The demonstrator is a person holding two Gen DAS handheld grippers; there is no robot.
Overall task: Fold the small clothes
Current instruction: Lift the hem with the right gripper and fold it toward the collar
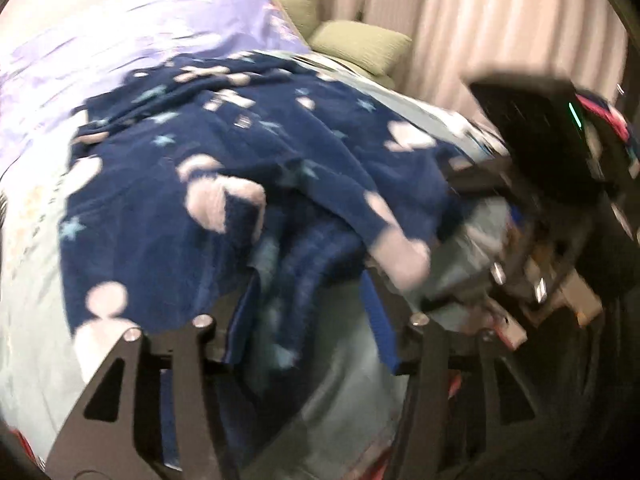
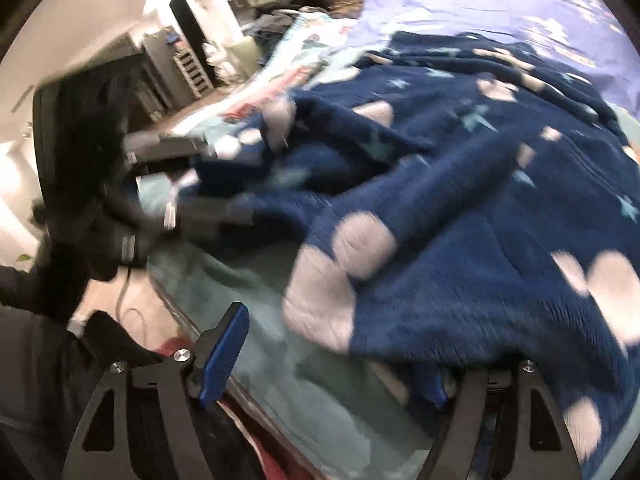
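Left wrist view: the fleece (image 1: 224, 184), a small navy garment with pale stars and blobs, lies rumpled on the bed, part of it bunched between the fingers of the left gripper (image 1: 308, 344). The jaws stand apart around that fold; blur hides whether the pads press, but they look slack. In the right wrist view the fleece (image 2: 460, 208) spreads across the right half of the picture, its near hem draped over one finger of the right gripper (image 2: 332, 364). Those jaws are wide apart, with the bare sheet showing between them and nothing pinched.

It looks thick, soft and light: it should drape and sag rather than hold a crease, and the plush pile should give the pads purchase. The best hold is probably the hem or a cuff, where the cloth is doubled and less likely to slip out.

Beneath it lie a pale teal sheet (image 1: 348, 396) and, further back, a lilac cover (image 1: 132, 44). Green pillows (image 1: 360, 44) sit by a curtain (image 1: 480, 20); shelving (image 2: 192, 68) stands beyond the bed.
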